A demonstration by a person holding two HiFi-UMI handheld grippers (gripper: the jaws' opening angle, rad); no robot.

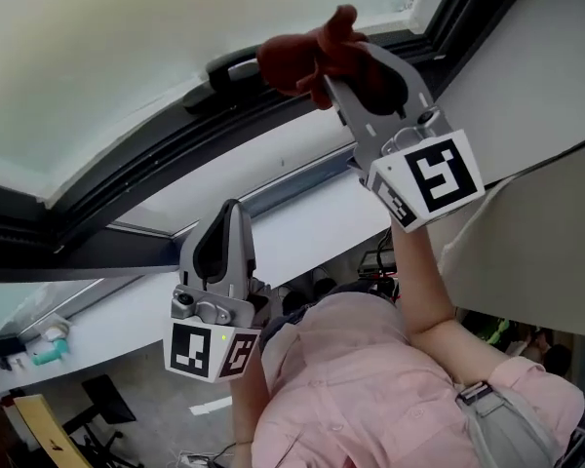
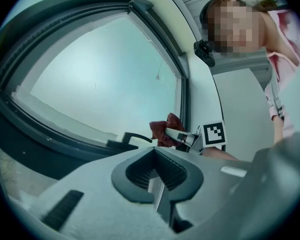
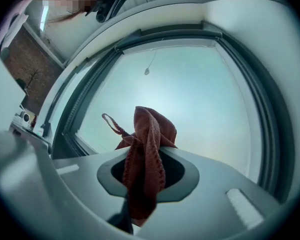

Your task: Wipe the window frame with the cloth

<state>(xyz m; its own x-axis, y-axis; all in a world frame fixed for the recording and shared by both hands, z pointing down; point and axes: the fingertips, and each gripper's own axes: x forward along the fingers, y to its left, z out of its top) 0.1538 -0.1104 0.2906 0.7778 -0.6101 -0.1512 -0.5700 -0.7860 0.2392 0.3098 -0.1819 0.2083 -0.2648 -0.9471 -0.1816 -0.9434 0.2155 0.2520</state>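
A dark red knitted cloth (image 1: 317,55) is bunched in my right gripper (image 1: 343,49), which is shut on it and held up against the dark window frame (image 1: 166,144) near the window handle (image 1: 236,67). In the right gripper view the cloth (image 3: 146,154) hangs out of the jaws in front of the glass (image 3: 190,99). My left gripper (image 1: 230,213) stays lower, below the frame, shut with nothing in it. The left gripper view shows the cloth (image 2: 165,130) and the right gripper beside the handle (image 2: 127,140).
A white sill (image 1: 302,222) runs under the frame. The frame's right upright (image 1: 468,13) meets a white wall (image 1: 536,86). The person's pink sleeve (image 1: 390,388) fills the lower middle. A floor with chairs and a yellow object (image 1: 49,427) lies far below.
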